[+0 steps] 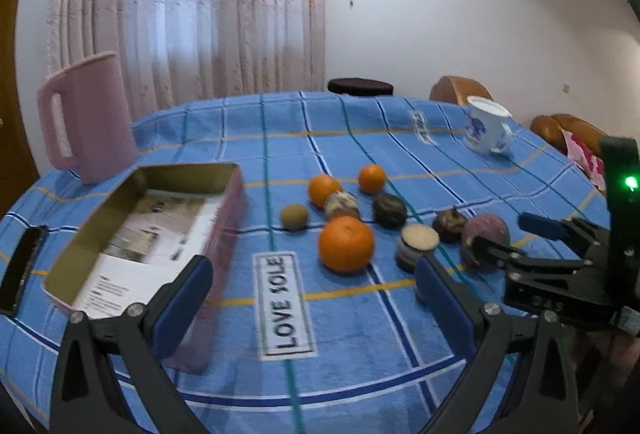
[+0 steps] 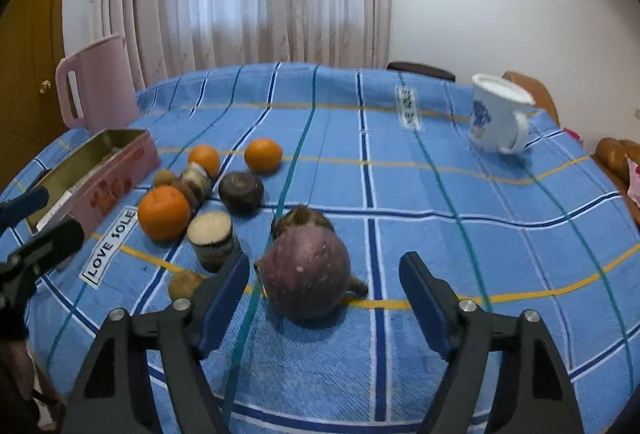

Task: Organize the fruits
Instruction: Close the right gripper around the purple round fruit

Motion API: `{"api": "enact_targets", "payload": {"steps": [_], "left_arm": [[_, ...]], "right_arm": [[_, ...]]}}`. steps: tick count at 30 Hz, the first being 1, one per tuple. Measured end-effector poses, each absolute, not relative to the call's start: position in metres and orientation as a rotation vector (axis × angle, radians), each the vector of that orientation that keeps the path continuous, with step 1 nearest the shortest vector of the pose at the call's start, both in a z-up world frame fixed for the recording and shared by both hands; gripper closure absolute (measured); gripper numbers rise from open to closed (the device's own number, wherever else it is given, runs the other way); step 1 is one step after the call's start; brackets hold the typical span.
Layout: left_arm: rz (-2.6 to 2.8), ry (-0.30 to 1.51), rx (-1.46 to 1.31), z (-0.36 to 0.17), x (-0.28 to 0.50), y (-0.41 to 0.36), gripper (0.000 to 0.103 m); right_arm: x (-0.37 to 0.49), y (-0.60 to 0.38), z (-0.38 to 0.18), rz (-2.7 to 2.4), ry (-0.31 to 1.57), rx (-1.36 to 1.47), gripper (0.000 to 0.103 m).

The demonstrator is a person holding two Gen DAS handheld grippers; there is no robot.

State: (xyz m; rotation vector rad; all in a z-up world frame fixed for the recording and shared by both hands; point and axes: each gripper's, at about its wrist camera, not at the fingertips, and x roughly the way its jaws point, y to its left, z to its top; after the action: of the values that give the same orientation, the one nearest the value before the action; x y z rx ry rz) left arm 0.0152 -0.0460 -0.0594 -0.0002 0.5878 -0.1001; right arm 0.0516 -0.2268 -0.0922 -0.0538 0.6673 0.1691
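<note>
Several fruits lie on the blue checked tablecloth (image 1: 352,334). A large orange (image 1: 346,243) is nearest, with two smaller oranges (image 1: 324,189) (image 1: 372,178) behind it, a small brown kiwi (image 1: 294,216), dark round fruits (image 1: 389,209) and a cut dark fruit (image 1: 416,246). A big purple fruit (image 2: 306,280) lies between the fingers of my open right gripper (image 2: 324,294), untouched. My left gripper (image 1: 316,298) is open and empty, in front of the large orange. An open pink tin box (image 1: 148,234) stands left of the fruits; it also shows in the right wrist view (image 2: 100,169).
A pink jug (image 1: 88,117) stands at the back left. A white mug with blue print (image 2: 496,117) stands at the back right. A dark flat object (image 1: 22,270) lies at the left table edge. Brown chairs (image 1: 560,129) stand beyond the table.
</note>
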Motion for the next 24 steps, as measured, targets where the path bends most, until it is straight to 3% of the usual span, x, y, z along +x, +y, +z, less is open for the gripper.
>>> {"api": "enact_targets", "payload": {"steps": [4, 6, 7, 11, 18, 22, 24], "left_arm": [[-0.125, 0.615, 0.004, -0.066, 0.018, -0.057, 0.002], [-0.140, 0.623, 0.005, -0.067, 0.019, -0.062, 0.002], [-0.146, 0.624, 0.006, -0.067, 0.019, -0.064, 0.003], [-0.173, 0.638, 0.013, -0.070, 0.020, -0.073, 0.006], [-0.245, 0.695, 0.040, -0.077, 0.028, -0.098, 0.020], [-0.285, 0.742, 0.072, -0.080, 0.035, -0.115, 0.039], [-0.308, 0.773, 0.067, -0.084, 0.041, -0.121, 0.043]], "right_arm": [[0.062, -0.233, -0.098, 0.215, 0.708, -0.006, 0.035], [0.064, -0.236, -0.099, 0.273, 0.723, 0.036, 0.050], [0.063, -0.238, -0.098, 0.290, 0.716, 0.051, 0.052], [0.054, -0.237, -0.096, 0.296, 0.682, 0.044, 0.052], [0.045, -0.258, -0.089, 0.213, 0.594, 0.129, 0.052], [0.046, -0.267, -0.089, 0.207, 0.584, 0.167, 0.052], [0.046, -0.267, -0.089, 0.210, 0.587, 0.169, 0.052]]}}
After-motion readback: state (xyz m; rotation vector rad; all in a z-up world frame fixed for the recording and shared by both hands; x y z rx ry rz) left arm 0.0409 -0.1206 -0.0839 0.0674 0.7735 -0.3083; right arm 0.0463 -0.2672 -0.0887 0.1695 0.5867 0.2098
